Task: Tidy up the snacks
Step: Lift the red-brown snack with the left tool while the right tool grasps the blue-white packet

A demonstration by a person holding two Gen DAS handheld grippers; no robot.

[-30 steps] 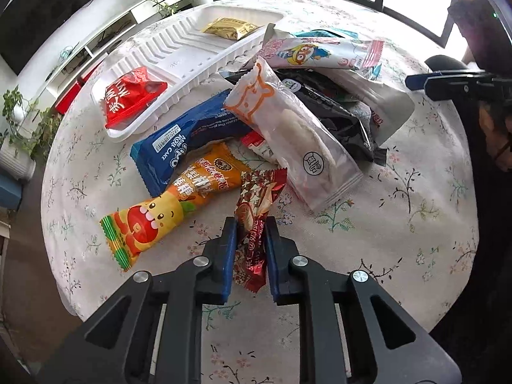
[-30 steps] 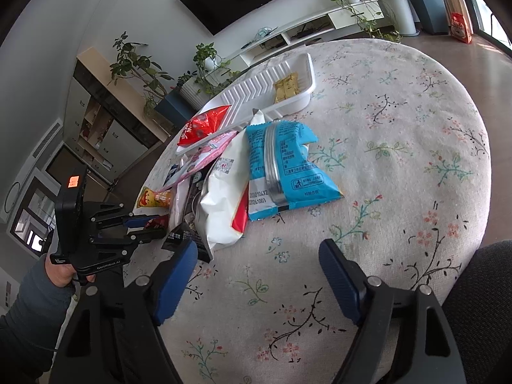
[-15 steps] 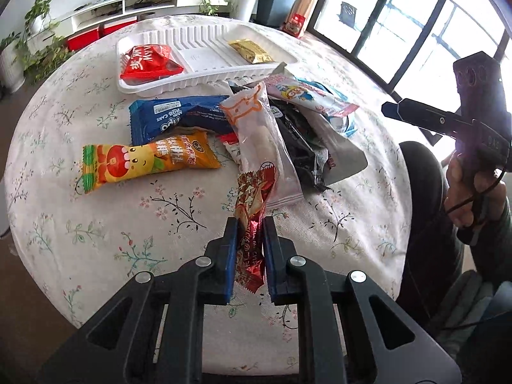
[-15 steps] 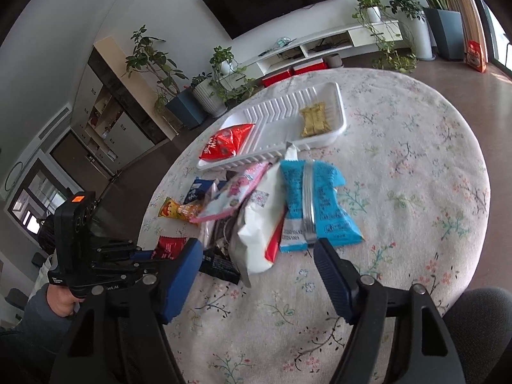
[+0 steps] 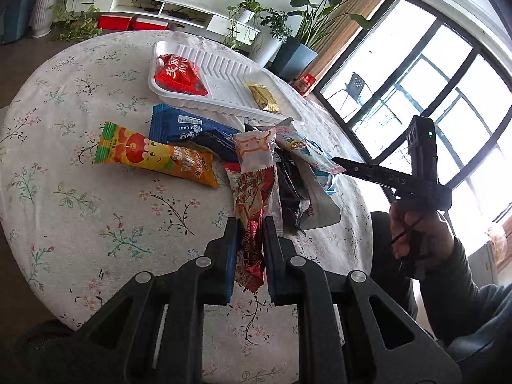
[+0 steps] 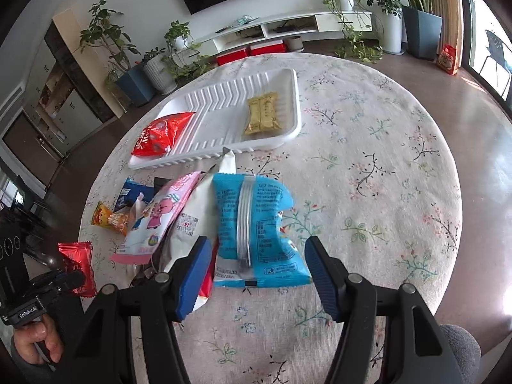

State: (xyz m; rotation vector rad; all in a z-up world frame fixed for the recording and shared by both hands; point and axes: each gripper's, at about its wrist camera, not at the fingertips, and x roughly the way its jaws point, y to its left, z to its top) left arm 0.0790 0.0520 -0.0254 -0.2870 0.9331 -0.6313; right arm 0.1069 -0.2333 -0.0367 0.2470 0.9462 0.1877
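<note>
A: What does the left gripper (image 5: 249, 233) hold?
B: A red foil snack packet (image 5: 252, 204), clamped between its blue pads. The packet hangs clear of the round table (image 5: 80, 211) with the flowered cloth, in front of the snack pile.

A: And the right gripper (image 6: 256, 262)?
B: Its jaws have just been closing but grip nothing. They stand apart on either side of the near end of the light blue packet (image 6: 256, 220); neither pad presses on it.

A: Where do the other snacks lie?
B: In a heap at mid-table. The light blue packet lies on a white pouch (image 6: 188, 220), with a pink cartoon packet (image 6: 160, 217) just beside. From the left wrist view, an orange cartoon packet (image 5: 153, 156) and a dark blue roll-cake packet (image 5: 182, 128) lie on the cloth at the pile's left.

A: And the tray?
B: The white ribbed tray (image 6: 224, 108) sits beyond the pile. It holds a red packet (image 6: 163, 134) at one end and a gold packet (image 6: 262, 115) at the other, well apart.
</note>
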